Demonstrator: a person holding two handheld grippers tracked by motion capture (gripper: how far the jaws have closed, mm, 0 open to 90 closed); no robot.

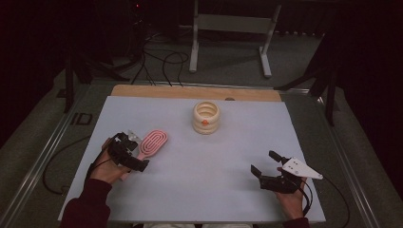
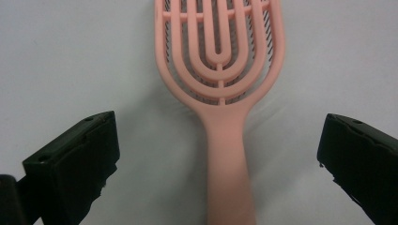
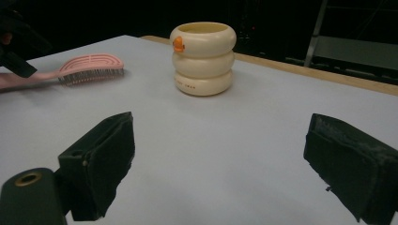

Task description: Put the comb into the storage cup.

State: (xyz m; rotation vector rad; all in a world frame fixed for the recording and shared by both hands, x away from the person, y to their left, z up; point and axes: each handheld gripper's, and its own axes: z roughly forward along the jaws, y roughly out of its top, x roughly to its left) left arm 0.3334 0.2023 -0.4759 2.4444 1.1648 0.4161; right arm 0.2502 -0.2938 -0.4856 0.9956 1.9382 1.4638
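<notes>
Pink plastic stands out at the left centre of the high view, where a vented hairbrush (image 1: 151,144) lies flat on the pale grey table (image 1: 204,190), its oval head pointing toward the upper right of the frame and its handle running down to the lower left. The left gripper (image 1: 124,153), held in the person's left hand (image 1: 105,167), sits over that handle. In the left gripper view the brush (image 2: 220,93) runs up the middle of the frame, bristles down, while the two black jaws stand wide apart at the lower left and lower right corners, one on either side of the handle and clear of it.

At the lower right of the high view, the right gripper (image 1: 267,164) rests low over bare table, well apart from the brush; its jaws are spread wide with nothing between them. Its grey three-cornered plate points toward the right edge.

A cream ribbed cup (image 1: 206,117) with a small orange mark stands upright just above the frame's centre, near the brush head but apart from it. In the right gripper view the cup (image 3: 202,58) rises at upper centre, the brush (image 3: 89,68) lying at upper left.
</notes>
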